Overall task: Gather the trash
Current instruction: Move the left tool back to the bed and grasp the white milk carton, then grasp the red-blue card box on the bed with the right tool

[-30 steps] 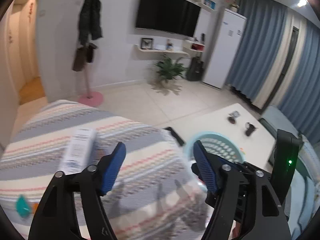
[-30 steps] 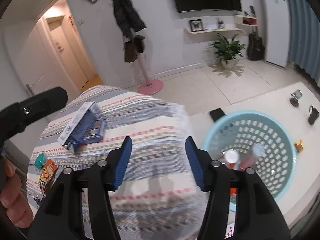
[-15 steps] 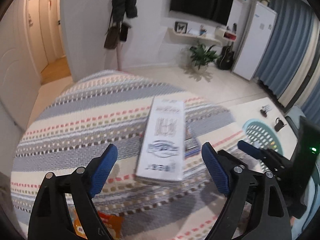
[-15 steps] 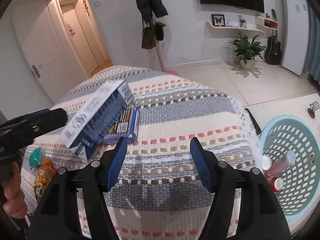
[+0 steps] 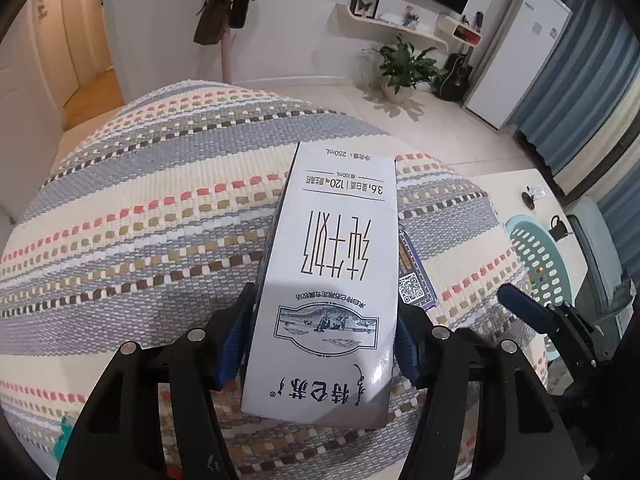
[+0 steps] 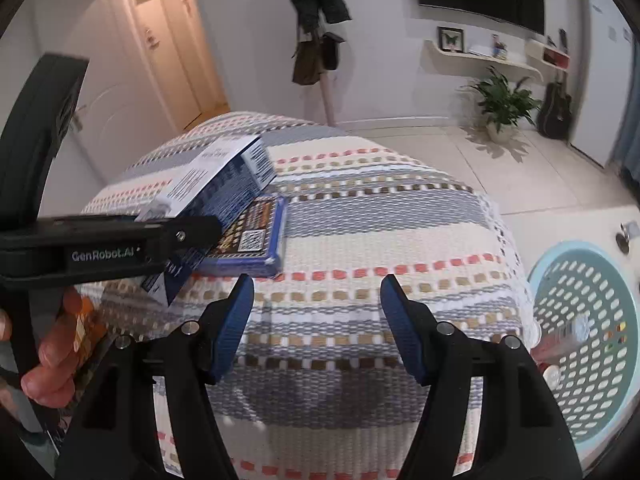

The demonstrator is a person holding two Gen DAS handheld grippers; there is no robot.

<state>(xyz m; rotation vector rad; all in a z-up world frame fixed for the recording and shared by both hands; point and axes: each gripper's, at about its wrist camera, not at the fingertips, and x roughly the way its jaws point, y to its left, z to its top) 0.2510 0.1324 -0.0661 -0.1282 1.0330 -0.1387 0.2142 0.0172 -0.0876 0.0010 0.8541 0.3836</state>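
White milk carton lies on the striped blanket, propped on a blue box; my left gripper is closing on its sides to lift it. Right gripper hangs half open, empty, nearer the basket

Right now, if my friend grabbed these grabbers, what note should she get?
Left gripper: jaws closing round the milk carton on the striped cloth.
Right gripper: open, holding nothing, over the cloth.
Blue box lies beside the carton.
Basket to the right already holds some trash.
Left to do: lift the carton, drop it in the basket, then the box.
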